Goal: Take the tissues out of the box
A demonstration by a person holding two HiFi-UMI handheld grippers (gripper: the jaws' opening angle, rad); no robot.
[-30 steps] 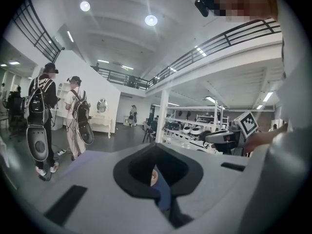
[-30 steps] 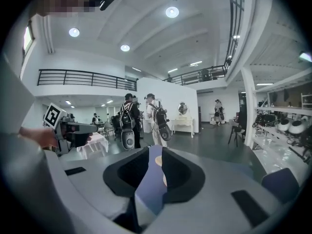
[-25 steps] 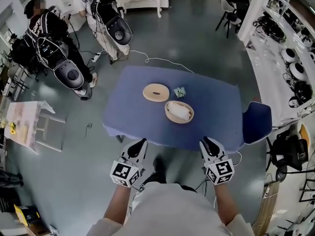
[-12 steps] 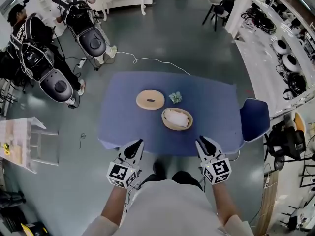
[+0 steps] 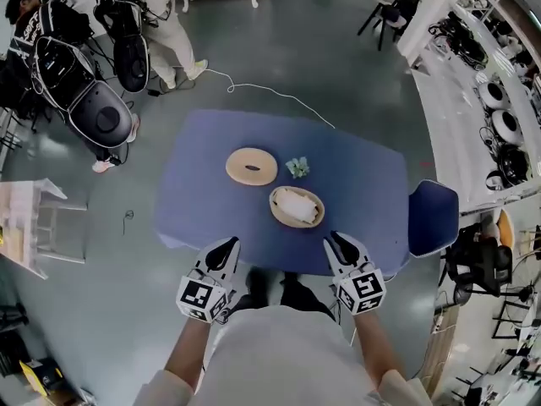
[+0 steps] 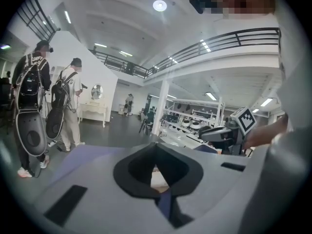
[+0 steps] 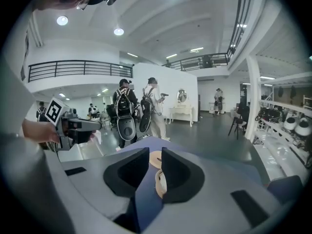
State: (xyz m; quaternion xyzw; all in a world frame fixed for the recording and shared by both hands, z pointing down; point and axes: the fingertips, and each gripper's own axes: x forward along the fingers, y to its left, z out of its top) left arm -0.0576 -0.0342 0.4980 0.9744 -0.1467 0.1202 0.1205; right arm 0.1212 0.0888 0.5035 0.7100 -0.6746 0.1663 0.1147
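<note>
A round wooden tissue box [image 5: 297, 207] stands open on the blue table [image 5: 363, 176], with white tissue lying in it. Its round wooden lid [image 5: 251, 166] lies to the far left of it. A small green and white crumpled piece [image 5: 296, 167] sits between them. Both grippers hover side by side at the table's near edge, pointing at the box. My left gripper [image 5: 226, 245] [image 6: 156, 147] has its tips touching and holds nothing. My right gripper [image 5: 335, 239] [image 7: 155, 152] shows a narrow gap with nothing in it. The box [image 7: 160, 182] and the lid [image 7: 155, 159] show through that gap.
A blue chair [image 5: 433, 218] stands at the table's right end. People with large backpacks [image 5: 93, 100] stand at the far left. A white cable [image 5: 254, 91] lies on the floor beyond the table. A white shelf unit [image 5: 34, 227] is at the left, work benches [image 5: 499, 100] along the right.
The head view has drifted, so the table sits a little further left and nearer. Both grippers stay at the near edge. The people at the back left have shifted.
</note>
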